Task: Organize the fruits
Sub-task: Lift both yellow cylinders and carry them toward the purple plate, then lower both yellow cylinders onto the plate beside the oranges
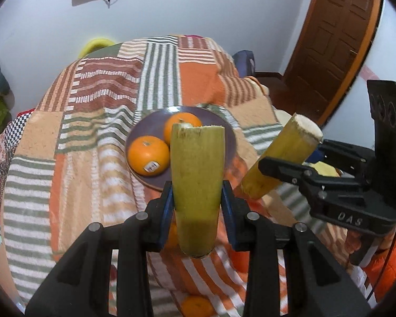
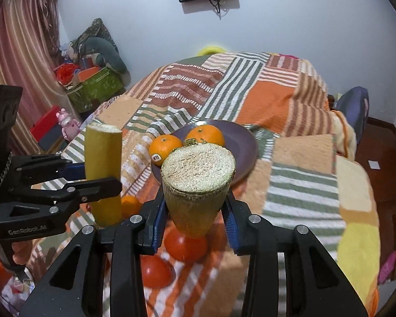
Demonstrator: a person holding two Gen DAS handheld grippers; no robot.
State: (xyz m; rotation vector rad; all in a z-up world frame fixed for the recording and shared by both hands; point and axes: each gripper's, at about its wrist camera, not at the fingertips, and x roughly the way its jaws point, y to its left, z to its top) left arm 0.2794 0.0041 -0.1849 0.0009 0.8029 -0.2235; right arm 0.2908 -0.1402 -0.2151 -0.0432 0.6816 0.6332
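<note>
Sugarcane pieces ride high — left gripper [image 1: 198,203] clamps one upright stick [image 1: 198,182], right gripper [image 2: 195,211] pinches another [image 2: 198,182], both above the striped worktop. Best lower them gently beside the oranges [image 1: 148,155] on the purple plate [image 1: 229,137] — no rolling.

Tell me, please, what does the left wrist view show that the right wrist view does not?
Only the left wrist view: a brown wooden door at the right.

Only the right wrist view: two tomatoes on the cloth below the gripper, a striped curtain, a pink toy.

Both: the purple plate with two oranges, the striped cloth, the left hand-held gripper and the right hand-held gripper, each clamped on a cut yellow-green stalk piece.
</note>
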